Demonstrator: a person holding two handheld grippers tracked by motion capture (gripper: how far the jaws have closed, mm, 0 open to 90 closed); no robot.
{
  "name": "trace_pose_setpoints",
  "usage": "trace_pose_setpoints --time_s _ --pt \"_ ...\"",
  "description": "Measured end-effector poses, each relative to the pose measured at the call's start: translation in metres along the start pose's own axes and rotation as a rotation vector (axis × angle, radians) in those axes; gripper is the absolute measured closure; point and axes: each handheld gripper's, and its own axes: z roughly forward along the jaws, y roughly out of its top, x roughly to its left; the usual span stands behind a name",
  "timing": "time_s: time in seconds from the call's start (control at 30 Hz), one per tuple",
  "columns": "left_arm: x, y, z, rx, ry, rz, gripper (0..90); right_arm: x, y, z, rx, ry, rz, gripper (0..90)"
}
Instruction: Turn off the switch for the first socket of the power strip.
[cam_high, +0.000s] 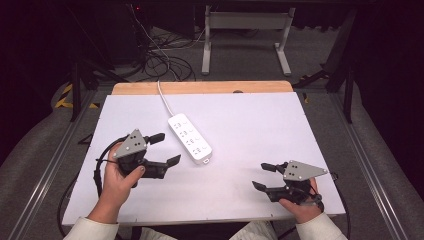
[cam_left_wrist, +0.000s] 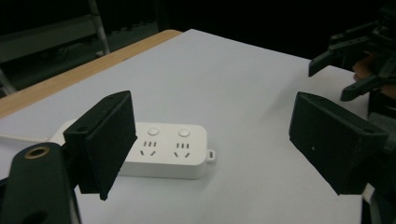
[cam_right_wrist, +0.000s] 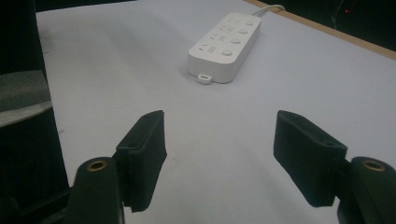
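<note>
A white power strip (cam_high: 190, 139) lay flat near the middle of the white table (cam_high: 260, 125), set on a slant, its cord (cam_high: 163, 95) running off toward the far wooden edge. The left gripper (cam_high: 166, 149), held in the left hand (cam_high: 117, 177), hovered just beside the strip's near left side with its jaws spread wide and holding nothing; in the left gripper view the strip (cam_left_wrist: 173, 149) sat partly behind the left jaw. The right gripper (cam_high: 263, 176), held in the right hand (cam_high: 300, 202) at the table's near right corner, was well apart from the strip (cam_right_wrist: 226, 44), its jaws likewise spread and empty, pointing toward it.
</note>
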Motion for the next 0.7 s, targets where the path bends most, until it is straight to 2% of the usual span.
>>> trace_pose_setpoints --time_s 0.1,0.2,0.4,0.5,0.6,0.7 --pt "-0.002 -0.011 -0.005 0.000 0.008 0.014 13.5 0.000 0.000 0.000 -0.001 -0.001 0.004 35.1" --pt "-0.004 -0.023 -0.009 -0.003 0.035 0.035 12.5 -0.001 0.000 0.000 -0.003 -0.002 0.003 35.1" --pt "-0.007 -0.047 -0.011 0.040 0.058 0.041 12.6 -0.002 -0.001 0.000 -0.010 -0.007 0.004 34.2" --pt "-0.007 -0.058 -0.012 0.040 0.057 0.025 12.6 -0.003 -0.003 0.000 -0.012 -0.008 0.009 34.2" --pt "-0.003 -0.071 -0.011 0.021 0.011 -0.057 12.6 -0.004 -0.003 0.000 -0.014 -0.006 0.011 34.2" --pt "0.000 -0.081 -0.010 0.030 0.024 -0.058 12.5 -0.005 -0.004 0.001 -0.014 -0.006 0.010 34.2"
